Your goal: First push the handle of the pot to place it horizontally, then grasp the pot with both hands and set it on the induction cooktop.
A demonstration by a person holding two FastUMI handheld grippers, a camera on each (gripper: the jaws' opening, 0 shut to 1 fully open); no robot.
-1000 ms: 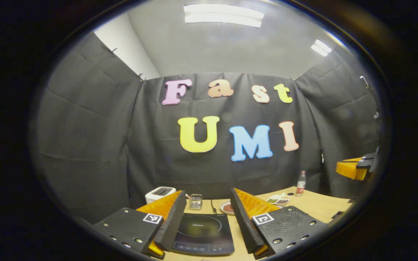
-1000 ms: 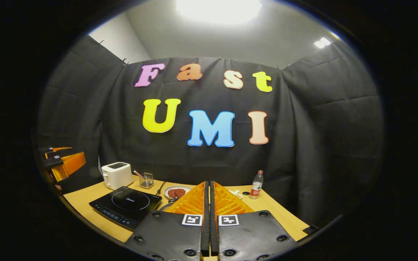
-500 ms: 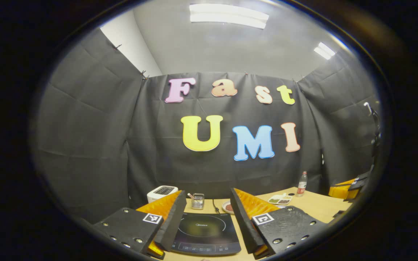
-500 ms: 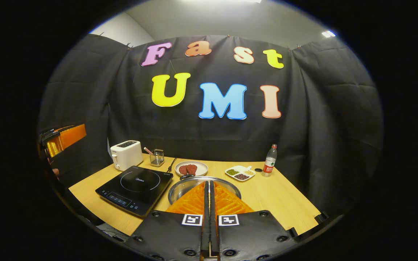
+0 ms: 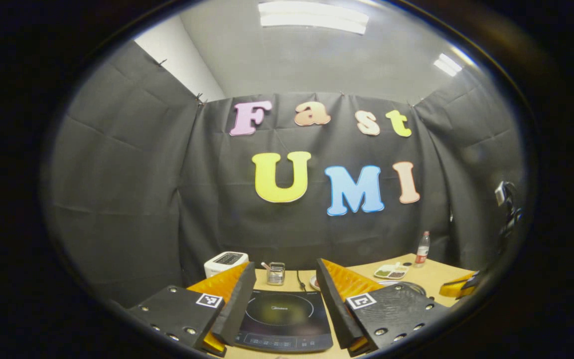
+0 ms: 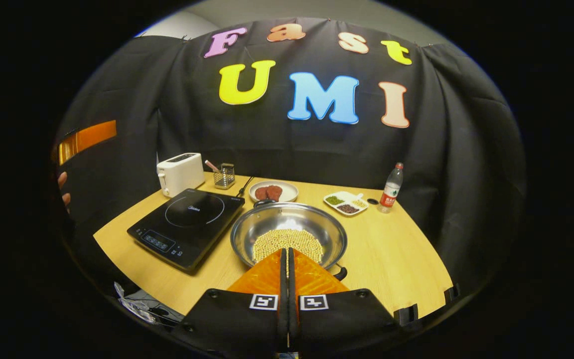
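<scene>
Right gripper view: clenched right tongs [image 6: 287, 254] hang nearest the pot [image 6: 288, 234], its handles at 12 and 5 o'clock; left tongs [image 5: 284, 279] released over the cooktop [image 6: 187, 219].

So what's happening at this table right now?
A person holds a gripping tool in each hand above a wooden table. The right tool, fingers shut together, points down at a steel pot holding yellowish grains, beside a black induction cooktop. The left tool hangs open over the cooktop. Neither tool touches the pot; it sits on the table, not on the cooktop.
</scene>
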